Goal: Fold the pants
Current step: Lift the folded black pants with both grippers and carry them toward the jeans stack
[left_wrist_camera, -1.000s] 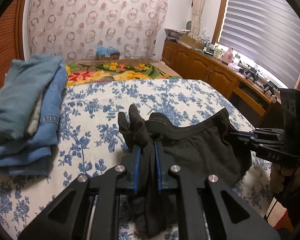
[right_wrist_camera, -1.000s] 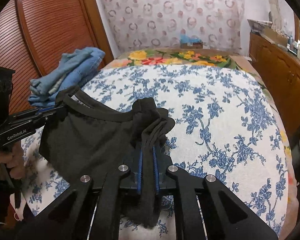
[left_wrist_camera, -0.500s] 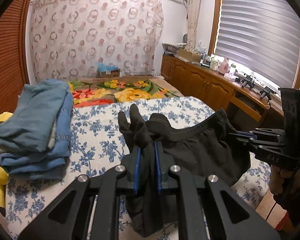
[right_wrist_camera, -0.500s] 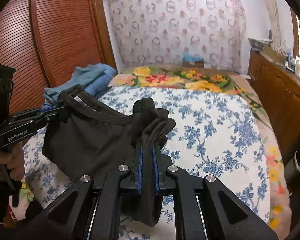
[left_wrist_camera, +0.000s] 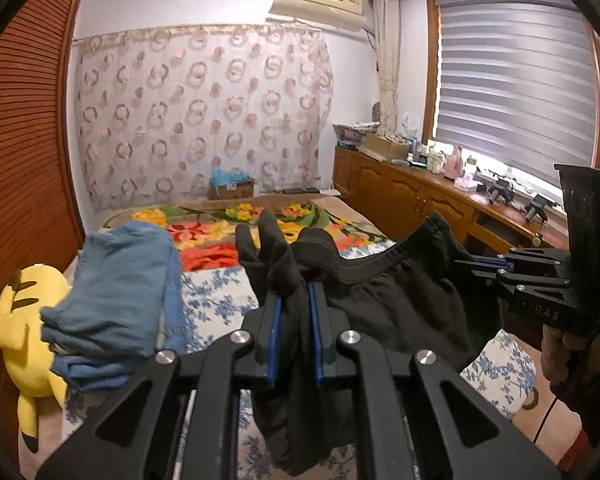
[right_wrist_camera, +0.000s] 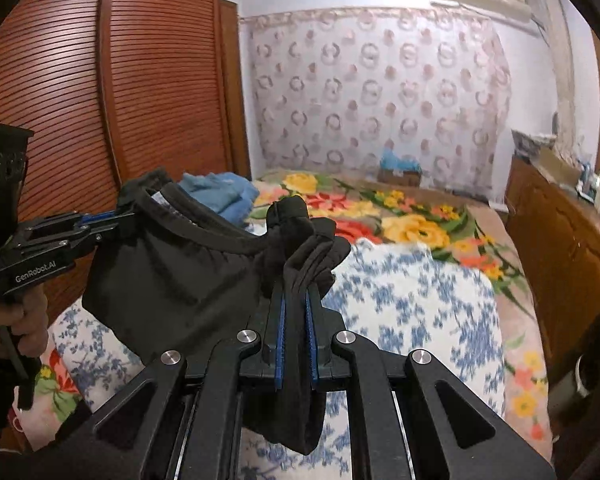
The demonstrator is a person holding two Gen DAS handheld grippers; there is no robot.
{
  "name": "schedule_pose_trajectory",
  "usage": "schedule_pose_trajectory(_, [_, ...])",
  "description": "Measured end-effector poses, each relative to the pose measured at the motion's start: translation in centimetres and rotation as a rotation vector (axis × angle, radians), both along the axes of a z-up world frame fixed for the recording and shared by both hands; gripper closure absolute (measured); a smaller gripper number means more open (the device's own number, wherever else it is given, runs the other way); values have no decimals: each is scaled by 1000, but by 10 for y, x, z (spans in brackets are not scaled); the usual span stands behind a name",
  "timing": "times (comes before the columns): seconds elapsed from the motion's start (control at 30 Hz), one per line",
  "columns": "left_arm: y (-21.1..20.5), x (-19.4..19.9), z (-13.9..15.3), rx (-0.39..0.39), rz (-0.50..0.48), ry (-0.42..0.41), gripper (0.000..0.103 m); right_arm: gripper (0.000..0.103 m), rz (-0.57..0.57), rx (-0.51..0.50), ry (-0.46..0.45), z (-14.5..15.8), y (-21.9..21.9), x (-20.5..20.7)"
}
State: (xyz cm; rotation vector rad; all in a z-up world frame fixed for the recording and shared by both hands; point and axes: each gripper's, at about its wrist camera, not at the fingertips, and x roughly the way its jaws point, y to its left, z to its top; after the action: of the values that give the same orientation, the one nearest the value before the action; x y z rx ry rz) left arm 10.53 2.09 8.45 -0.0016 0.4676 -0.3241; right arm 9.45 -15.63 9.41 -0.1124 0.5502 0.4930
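Black pants (left_wrist_camera: 400, 312) with an elastic waistband hang stretched in the air between my two grippers, above the bed. My left gripper (left_wrist_camera: 294, 300) is shut on one bunched end of the waistband, cloth poking out past its blue pads. My right gripper (right_wrist_camera: 296, 300) is shut on the other end of the black pants (right_wrist_camera: 172, 280). Each gripper shows in the other's view: the right gripper (left_wrist_camera: 484, 268) at the right edge, the left gripper (right_wrist_camera: 108, 220) at the left, both held by a hand. The legs droop below, out of sight.
The bed's blue-flowered cover (right_wrist_camera: 412, 304) lies below, with a bright floral blanket (left_wrist_camera: 228, 236) beyond it. A stack of folded jeans (left_wrist_camera: 116, 292) and a yellow plush toy (left_wrist_camera: 24, 320) sit at the left. Wooden cabinets (left_wrist_camera: 404, 196) line the right; a slatted wardrobe (right_wrist_camera: 60, 92) stands left.
Both grippers have risen with the pants held taut between them, and both views have tilted upward, showing more wall and less bed. The grips have not changed.
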Motion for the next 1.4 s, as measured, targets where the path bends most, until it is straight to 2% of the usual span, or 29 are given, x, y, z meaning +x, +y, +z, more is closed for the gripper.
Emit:
schedule_pose_trajectory(0.3, [27,15,10,7,47,-29,94,97,52,-14,-38,14,32,29])
schedule_pose_trajectory(0.83, [77,51,4,-2,115,-35,94,97,135,-23,-46,13,84,87])
schedule_pose_trajectory(1.17, [123,77,0,3,218,-35,94,97,205,-40,-86,20,138,135])
schedule_pose_trajectory(1.4, [146,96,-13,7,281,-15,94,97,252,-37,-104,15,175,171])
